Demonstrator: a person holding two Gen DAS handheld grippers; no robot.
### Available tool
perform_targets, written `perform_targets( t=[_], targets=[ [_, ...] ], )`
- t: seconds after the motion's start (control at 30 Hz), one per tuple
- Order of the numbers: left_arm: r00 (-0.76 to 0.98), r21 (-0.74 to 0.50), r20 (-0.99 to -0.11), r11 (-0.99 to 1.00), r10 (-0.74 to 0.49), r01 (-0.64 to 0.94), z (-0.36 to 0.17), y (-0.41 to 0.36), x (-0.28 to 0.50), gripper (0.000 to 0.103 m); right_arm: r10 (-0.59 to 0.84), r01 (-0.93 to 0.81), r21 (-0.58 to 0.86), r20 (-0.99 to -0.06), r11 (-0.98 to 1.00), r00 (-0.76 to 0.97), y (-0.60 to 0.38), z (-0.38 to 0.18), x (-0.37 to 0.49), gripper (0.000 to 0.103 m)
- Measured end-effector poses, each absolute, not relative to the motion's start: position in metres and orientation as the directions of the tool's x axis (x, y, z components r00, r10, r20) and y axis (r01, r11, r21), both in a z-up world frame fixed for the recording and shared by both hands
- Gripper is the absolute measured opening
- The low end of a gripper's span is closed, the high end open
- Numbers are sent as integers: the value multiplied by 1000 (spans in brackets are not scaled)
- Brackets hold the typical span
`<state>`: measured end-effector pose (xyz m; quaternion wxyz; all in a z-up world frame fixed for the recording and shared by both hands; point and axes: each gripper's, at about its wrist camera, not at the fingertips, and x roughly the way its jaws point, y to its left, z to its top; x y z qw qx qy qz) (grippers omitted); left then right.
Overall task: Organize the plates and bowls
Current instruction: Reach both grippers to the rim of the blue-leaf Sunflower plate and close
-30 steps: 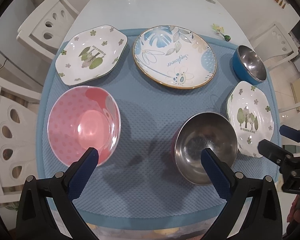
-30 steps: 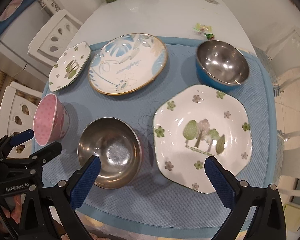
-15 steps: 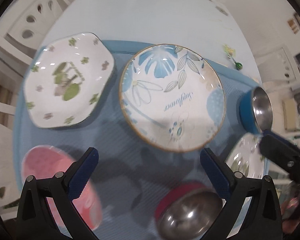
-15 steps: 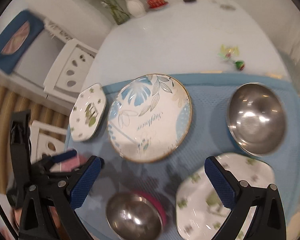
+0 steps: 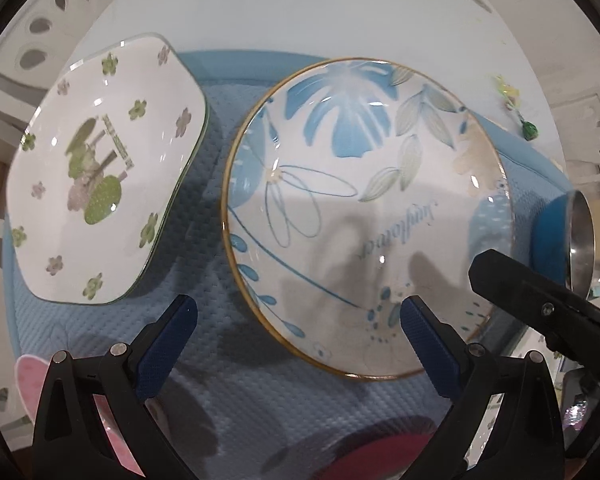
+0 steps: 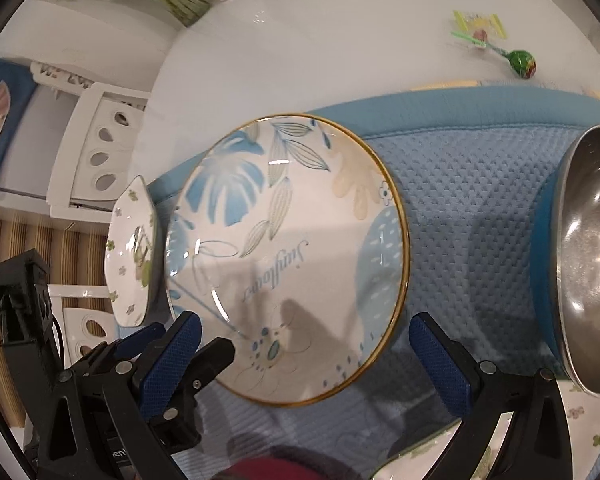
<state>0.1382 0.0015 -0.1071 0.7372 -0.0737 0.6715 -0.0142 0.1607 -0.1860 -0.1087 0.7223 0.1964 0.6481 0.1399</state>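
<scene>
Hovering over the blue mat, you have both tools aimed at the large round floral plate, which lies flat toward the mat's far edge, about mid-width. Left gripper: jaws spread wide, nothing between them, its right finger over the plate's near rim. Right gripper: also spread and empty, straddling the near rim in the right wrist view.

Neighbours: octagonal clover plate just beside the round plate on the mat's far left corner; steel bowl with blue shell toward the far right edge, apart from the plate. A second clover plate and a red-sided bowl show only partly at the near edge; a pink bowl peeks in near left.

Handling judgement: the round plate looks like glazed ceramic, so stiff, fairly heavy, slick and chip-prone. Its raised gilt rim is the only real purchase. Pinch the rim edge-on, one finger under the lip, and lift level. Avoid knocking it against the clover plate beside it.
</scene>
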Motion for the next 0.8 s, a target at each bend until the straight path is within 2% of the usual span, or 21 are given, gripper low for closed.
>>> perform_targets(
  t=[0.23,0.8],
  targets=[
    [47,-144,-989,984,-140,-104,-128,4,145,101,396,57,402,-914,914,93,-184,-131,171,103],
    [-8,-124,-992,986,-125,-109,-149,-5,177,103,251,-61,245,-959,968,135,-159,-135,187,103]
  ],
)
